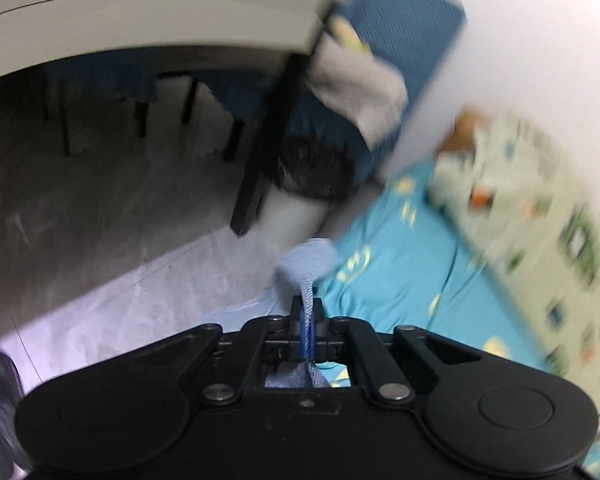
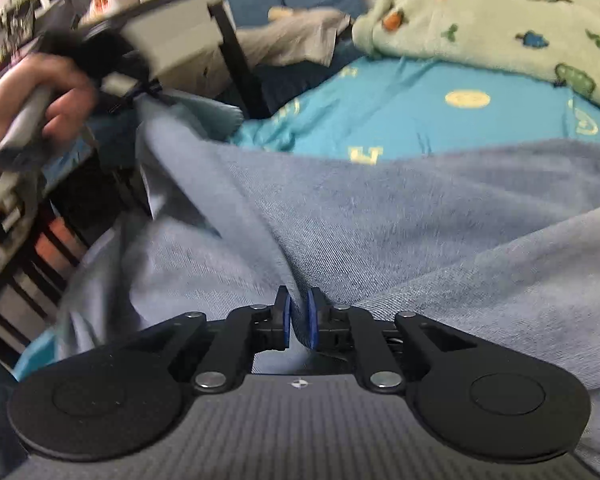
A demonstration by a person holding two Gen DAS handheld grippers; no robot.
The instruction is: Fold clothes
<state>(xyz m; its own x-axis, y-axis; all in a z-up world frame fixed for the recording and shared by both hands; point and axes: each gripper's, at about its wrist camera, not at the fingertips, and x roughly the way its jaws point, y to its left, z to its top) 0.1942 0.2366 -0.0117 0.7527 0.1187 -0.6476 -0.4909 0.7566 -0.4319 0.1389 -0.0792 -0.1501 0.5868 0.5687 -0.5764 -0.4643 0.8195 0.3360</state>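
Note:
A light blue fleece garment [image 2: 380, 216] is stretched over the bed in the right wrist view. My right gripper [image 2: 298, 320] is shut on a fold of it between blue pads. In the same view a person's hand [image 2: 40, 104] holds my left gripper [image 2: 152, 94] up at the left, pinching the garment's far corner. The left wrist view is blurred; there my left gripper [image 1: 307, 320] is shut on a thin bunched edge of the light blue garment [image 1: 308, 260], which pokes out past the fingertips.
A turquoise bedsheet [image 2: 420, 112] with yellow prints lies under the garment. A pale green patterned blanket [image 2: 500, 16] is heaped at the back right. A white desk [image 1: 140, 20] with a dark leg [image 1: 268, 140] stands over a grey floor. Shelves [image 2: 16, 240] sit at the left.

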